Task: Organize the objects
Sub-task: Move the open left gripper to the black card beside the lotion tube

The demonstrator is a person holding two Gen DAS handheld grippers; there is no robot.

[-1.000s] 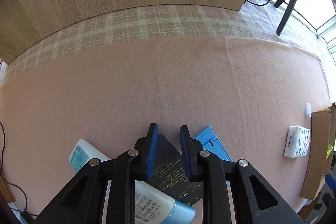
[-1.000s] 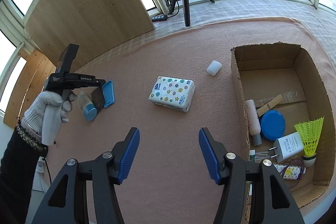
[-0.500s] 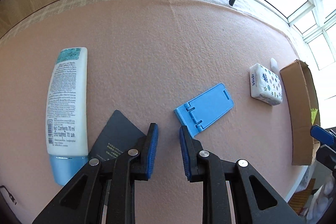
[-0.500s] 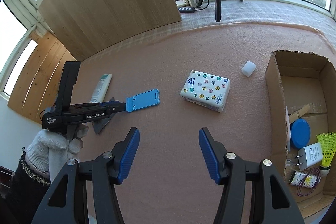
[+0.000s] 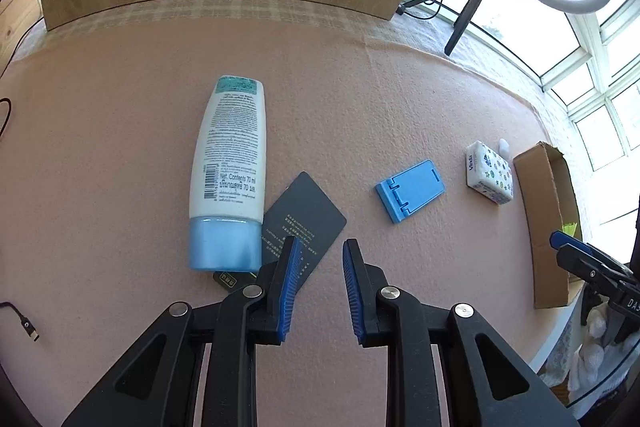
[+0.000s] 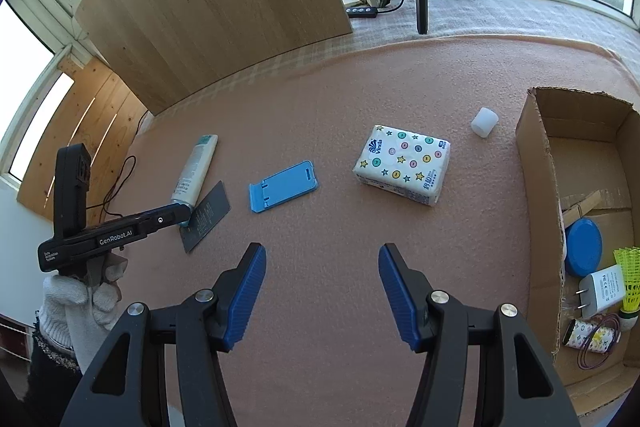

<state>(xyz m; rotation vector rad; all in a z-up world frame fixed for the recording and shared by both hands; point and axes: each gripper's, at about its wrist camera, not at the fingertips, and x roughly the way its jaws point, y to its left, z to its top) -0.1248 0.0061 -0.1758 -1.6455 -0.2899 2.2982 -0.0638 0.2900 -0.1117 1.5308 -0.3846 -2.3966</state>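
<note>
left wrist view: the left gripper (image 5: 318,259) has pulled back and up from the cluster it was buried in a second ago. its jaws stand a narrow gap apart with nothing between them, the same width as before. just ahead of the left jaw lies the dark card (image 5: 302,223), its near corner hidden behind that pad. the lotion tube (image 5: 230,167) lies touching the card on the left, blue cap toward the tongs. the blue phone stand (image 5: 410,195) lies ahead and to the right, clear of both. farther right sit the tissue pack (image 5: 490,173) and then the cardboard box (image 5: 548,227).

right wrist view: the right gripper (image 6: 322,291) hangs spread wide and empty over bare pink cloth (image 6: 320,107), barely shifted. the tissue pack lies beyond its right jaw, the small white cap (image 6: 484,122) farther still, and the box off to its right already holds several items.

nothing was lifted out of the cluster, so tube, card, stand, pack and cap all appear still to be boxed. the retreat looks like lining up for a fresh pick.
</note>
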